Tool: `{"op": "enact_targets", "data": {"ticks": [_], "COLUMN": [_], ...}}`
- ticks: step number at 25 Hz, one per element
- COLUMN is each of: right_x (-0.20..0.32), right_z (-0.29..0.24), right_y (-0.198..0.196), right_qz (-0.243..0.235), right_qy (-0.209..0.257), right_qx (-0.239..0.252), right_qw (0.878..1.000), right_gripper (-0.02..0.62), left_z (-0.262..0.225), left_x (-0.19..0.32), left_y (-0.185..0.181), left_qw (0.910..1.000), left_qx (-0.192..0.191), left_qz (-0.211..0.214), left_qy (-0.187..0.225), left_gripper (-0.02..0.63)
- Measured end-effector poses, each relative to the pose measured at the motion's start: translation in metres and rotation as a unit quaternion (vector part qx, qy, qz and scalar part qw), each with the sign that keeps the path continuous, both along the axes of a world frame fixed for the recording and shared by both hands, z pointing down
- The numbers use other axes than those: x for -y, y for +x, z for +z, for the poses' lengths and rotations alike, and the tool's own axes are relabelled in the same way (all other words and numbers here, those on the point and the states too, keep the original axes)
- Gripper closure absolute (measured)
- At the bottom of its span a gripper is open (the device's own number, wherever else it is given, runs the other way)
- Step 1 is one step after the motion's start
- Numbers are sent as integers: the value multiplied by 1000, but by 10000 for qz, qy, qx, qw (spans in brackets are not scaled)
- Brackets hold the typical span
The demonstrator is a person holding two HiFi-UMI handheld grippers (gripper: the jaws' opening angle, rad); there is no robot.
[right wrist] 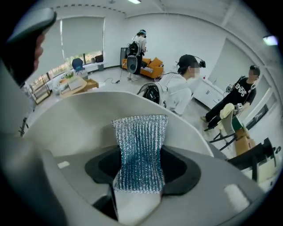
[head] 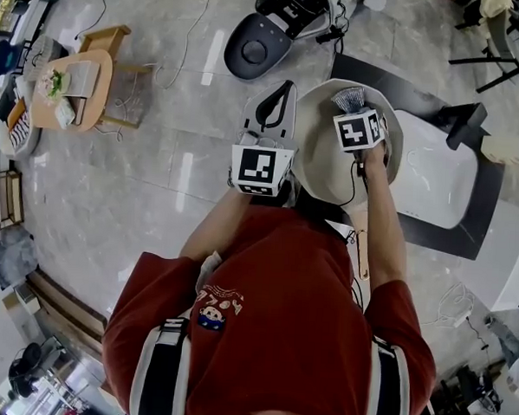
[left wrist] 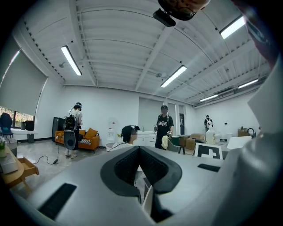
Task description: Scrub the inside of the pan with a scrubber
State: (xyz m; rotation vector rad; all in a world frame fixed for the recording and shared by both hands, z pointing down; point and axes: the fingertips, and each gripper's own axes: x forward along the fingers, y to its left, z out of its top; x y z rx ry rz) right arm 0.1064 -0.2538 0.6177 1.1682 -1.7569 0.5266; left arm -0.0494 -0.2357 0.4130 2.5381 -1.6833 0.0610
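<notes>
The left gripper [left wrist: 139,154] has its jaws together on nothing, just beside the pan [head: 318,166], which is at the left edge of the dark table [head: 396,84]. The right gripper [right wrist: 140,167] clamps the scrubber [right wrist: 140,141] inside the pan. I judge the scrubbing is under way, not finished.

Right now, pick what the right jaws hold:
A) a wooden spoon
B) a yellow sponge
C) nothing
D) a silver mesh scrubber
D: the right gripper view shows the scrubber pinched in the right gripper, its jaws closed on it, with the pan just beyond.
</notes>
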Motion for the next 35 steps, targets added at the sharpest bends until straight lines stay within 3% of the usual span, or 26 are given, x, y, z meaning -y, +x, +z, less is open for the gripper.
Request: {"op": "enact_targets", "data": {"ticks": [3,11,18,25,35], "right_x": [0,-11,-32,-39,-42], "right_z": [-1,1,-8,-48,-138], "right_y": [-19,-62,-81,-37,50], "right_qz": [29,-262,-417,213,985], "right_qy": [-19,-104,-274,196,1558], "right_qx": [603,1495,1935,2498,2775], "right_qw": [9982,9884,9798,9679,9429], "right_gripper": [322,318,319,319,319], "left_z": [-1,-6,-17,-26,-49], "left_x": [0,-4,-5,-11,-17], "left_y": [1,1,6,23,60], "left_qw": [10000,9999,9998,9995,9979], "left_qx": [38,123,62,-77,-325], "left_qz": [3,21,73,242,532], "left_qy": [22,76,154,182,157], "left_gripper": [600,600,600,600,601]}}
